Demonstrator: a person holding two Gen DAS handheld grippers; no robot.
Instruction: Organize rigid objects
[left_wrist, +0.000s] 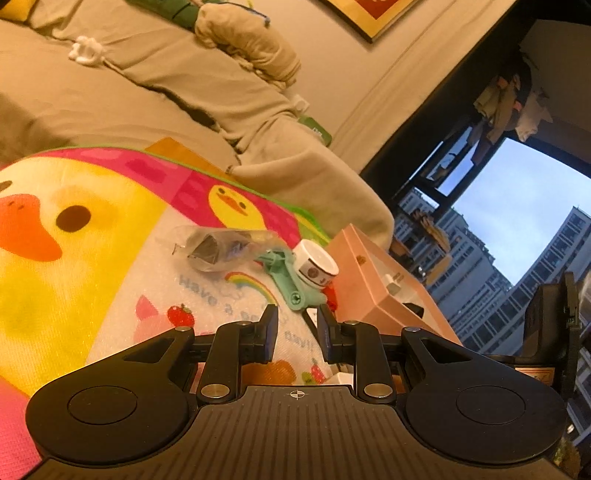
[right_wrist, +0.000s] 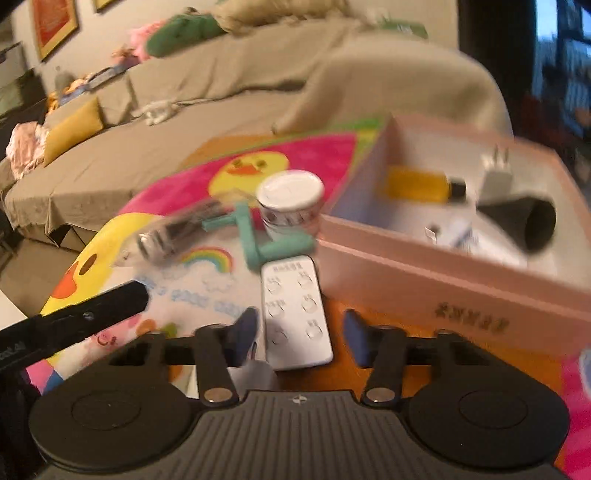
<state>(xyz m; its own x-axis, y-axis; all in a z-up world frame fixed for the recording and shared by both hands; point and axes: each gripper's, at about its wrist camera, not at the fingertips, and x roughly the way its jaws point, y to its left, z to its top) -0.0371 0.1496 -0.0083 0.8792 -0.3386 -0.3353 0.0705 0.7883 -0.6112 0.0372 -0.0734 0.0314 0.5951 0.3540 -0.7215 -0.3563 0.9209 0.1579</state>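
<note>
Right gripper is low over the remote, angled down, one finger on each side of it. That's deliberate: I'm lining up across the narrow width, because that's the only span these jaws can take. The left pad is right at the remote's edge. By the right pad a sliver of orange table shows, so I call the jaws spread around it, not yet pinching. The view is smeared, so that's my best reading.

The remote lies flat, half on the mat and half on bare table, just beside the near wall of the pink box. It's a short hop from there into the box.

The box is the place for hard things. A yellow bottle, a white plug and a black cone are lying inside it. Near the front wall the box floor looks free, and I judge the remote fits there.

Left gripper hangs back over the mat with its jaws nearly together and nothing between them. It's out of the right one's way, yet pointed at what's left: the tub, the teal crank touching it, and the clear bag a little further off.

The remote is thin and slick, so if I squeeze off-centre it may pivot or skid away.
</note>
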